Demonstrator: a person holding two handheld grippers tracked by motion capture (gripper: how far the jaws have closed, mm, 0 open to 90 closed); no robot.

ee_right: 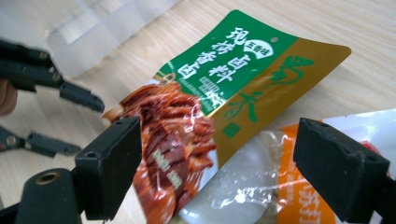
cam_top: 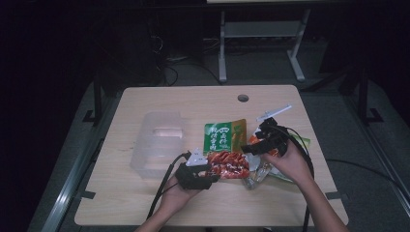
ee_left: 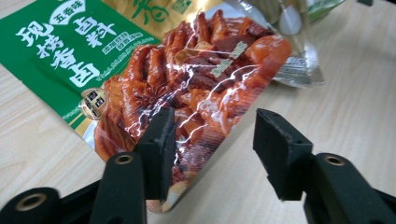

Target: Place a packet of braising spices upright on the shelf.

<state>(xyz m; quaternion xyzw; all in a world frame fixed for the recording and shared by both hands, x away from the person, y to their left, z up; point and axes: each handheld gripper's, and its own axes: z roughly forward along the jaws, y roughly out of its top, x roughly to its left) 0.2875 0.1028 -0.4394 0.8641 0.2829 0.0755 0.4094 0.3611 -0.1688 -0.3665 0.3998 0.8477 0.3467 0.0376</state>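
On the table (cam_top: 145,203): a wooden top with a round hole toward 12 o'clock; the pouches lie a little to the 4 o'clock side of its middle.
Green pouch (cam_top: 224,150): a flat green-and-gold food pouch with a red picture of braised meat on its near end, lying on the wood; its printed end points to 12 o'clock in the high view and its red end to 6 o'clock. Its Chinese lettering reads clearly in the left gripper view (ee_left: 154,70) and the right gripper view (ee_right: 219,88).
Left gripper (cam_top: 203,175): held in the person's left hand at 7 o'clock of the pouch; jaws spread wide, gripping nothing. In the left gripper view (ee_left: 212,140) its left jaw overlaps the red corner of the pouch, while its right jaw stands over bare wood; whether either touches the pouch cannot be told.
Right gripper (cam_top: 251,147): held in the right hand at 3 o'clock of the pouch; jaws released, well apart, with the pouch's red end between them in the right gripper view (ee_right: 217,163).
Orange-and-clear packet (ee_right: 261,191): partly under the green pouch's edge, at 4 o'clock of it.
Clear plastic box (cam_top: 157,142): at 9 o'clock of the pouch, just beside it, resting on the wood.
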